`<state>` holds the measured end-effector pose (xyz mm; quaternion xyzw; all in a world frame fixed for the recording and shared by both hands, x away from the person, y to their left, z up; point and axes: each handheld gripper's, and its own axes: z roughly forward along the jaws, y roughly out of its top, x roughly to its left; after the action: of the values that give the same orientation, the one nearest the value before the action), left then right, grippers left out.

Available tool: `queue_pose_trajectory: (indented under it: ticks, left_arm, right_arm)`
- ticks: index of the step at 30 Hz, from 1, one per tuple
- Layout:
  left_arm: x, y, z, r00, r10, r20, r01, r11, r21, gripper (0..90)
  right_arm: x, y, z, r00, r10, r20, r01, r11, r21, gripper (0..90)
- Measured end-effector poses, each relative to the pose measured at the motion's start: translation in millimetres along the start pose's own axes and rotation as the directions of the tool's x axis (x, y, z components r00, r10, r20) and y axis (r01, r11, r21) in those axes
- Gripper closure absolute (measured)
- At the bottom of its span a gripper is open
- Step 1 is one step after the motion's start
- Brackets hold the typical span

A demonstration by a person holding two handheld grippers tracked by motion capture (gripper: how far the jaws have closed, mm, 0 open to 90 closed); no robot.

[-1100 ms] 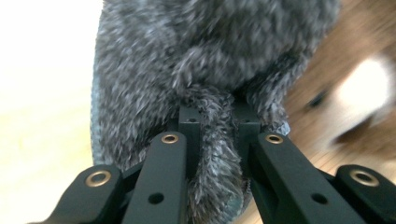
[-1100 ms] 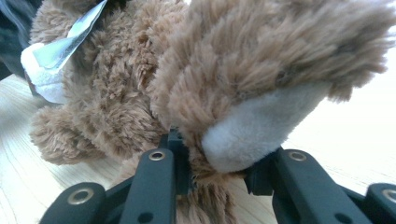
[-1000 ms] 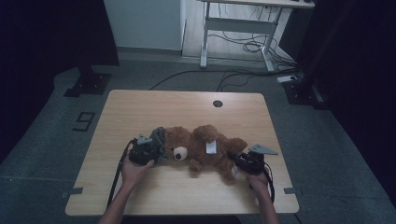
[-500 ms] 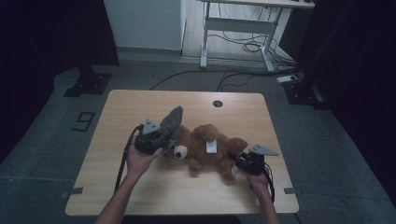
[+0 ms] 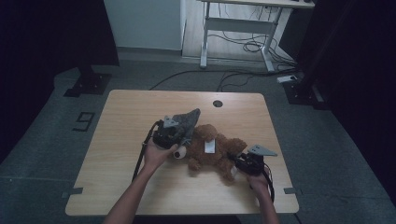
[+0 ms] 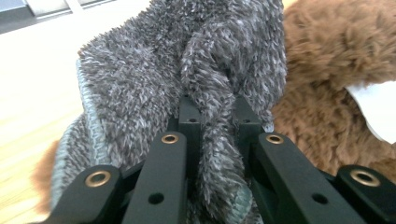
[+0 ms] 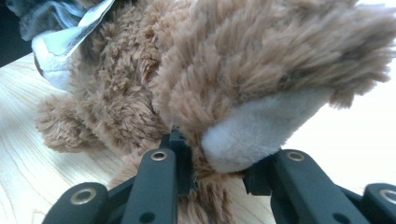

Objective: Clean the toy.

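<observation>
Wooden table (image 5: 126, 116): left tool (image 6: 212, 116) pinching grey fleece (image 6: 187, 60), right tool (image 7: 212, 161) pinching teddy's foot (image 7: 252, 128).

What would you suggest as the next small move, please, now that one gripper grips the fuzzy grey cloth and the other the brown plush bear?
Probably keep drawing the left gripper up and away from the bear. Its jaws are shut on a fold of the fuzzy grey cloth, which lies partly raised at the head end of the brown plush bear. The right gripper, shut on the bear's foot, can anchor it on the light wooden table.
</observation>
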<state>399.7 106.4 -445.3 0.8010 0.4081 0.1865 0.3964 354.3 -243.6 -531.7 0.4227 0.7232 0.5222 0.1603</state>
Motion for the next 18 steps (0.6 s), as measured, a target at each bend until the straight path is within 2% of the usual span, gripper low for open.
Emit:
queue_pose_trajectory:
  ticks: [4,7,9,11,13,15,16,18]
  left_arm:
    - [19.2,-11.0,-14.9,0.9981,-0.025,-0.057,0.025,0.9996,0.01,78.9]
    - [33.7,-30.8,-17.0,0.9943,-0.063,-0.086,0.065,0.9976,0.022,79.0]
    - [41.9,-47.9,-13.1,0.9911,-0.106,-0.081,0.109,0.9931,0.042,79.1]
    - [47.2,-64.4,-6.3,0.9879,-0.131,-0.084,0.138,0.9871,0.082,79.2]
    - [48.1,-77.8,1.4,0.9863,-0.15,-0.068,0.157,0.9814,0.111,79.2]
    - [47.7,-82.5,4.4,0.9866,-0.154,-0.055,0.16,0.9795,0.123,79.1]
    - [46.7,-85.6,6.3,0.9893,-0.139,-0.045,0.144,0.9789,0.145,79.1]
    - [50.2,-79.3,-3.2,0.9903,-0.129,-0.05,0.135,0.9817,0.134,79.0]
  right_arm:
    - [0.1,-0.1,0.2,1.0,0.004,0.004,-0.004,1.0,0.003,69.9]
    - [-0.8,-0.5,0.9,0.9999,0.013,-0.002,-0.013,1.0,0.004,69.9]
    - [-1.0,-1.2,1.7,0.9998,0.019,-0.005,-0.019,1.0,0.005,70.0]
    - [-0.9,-2.1,2.7,0.9998,0.022,-0.005,-0.021,1.0,0.005,70.1]
    - [-0.9,-2.7,3.4,0.9997,0.026,-0.004,-0.026,1.0,0.009,70.2]
    - [-1.0,-3.4,4.0,0.9995,0.032,-0.005,-0.032,0.999,0.007,70.3]
    - [-1.4,-3.7,4.0,0.9995,0.032,-0.005,-0.032,0.999,0.007,70.3]
    - [-1.9,-3.6,3.6,0.9996,0.029,-0.004,-0.029,1.0,0.008,70.3]
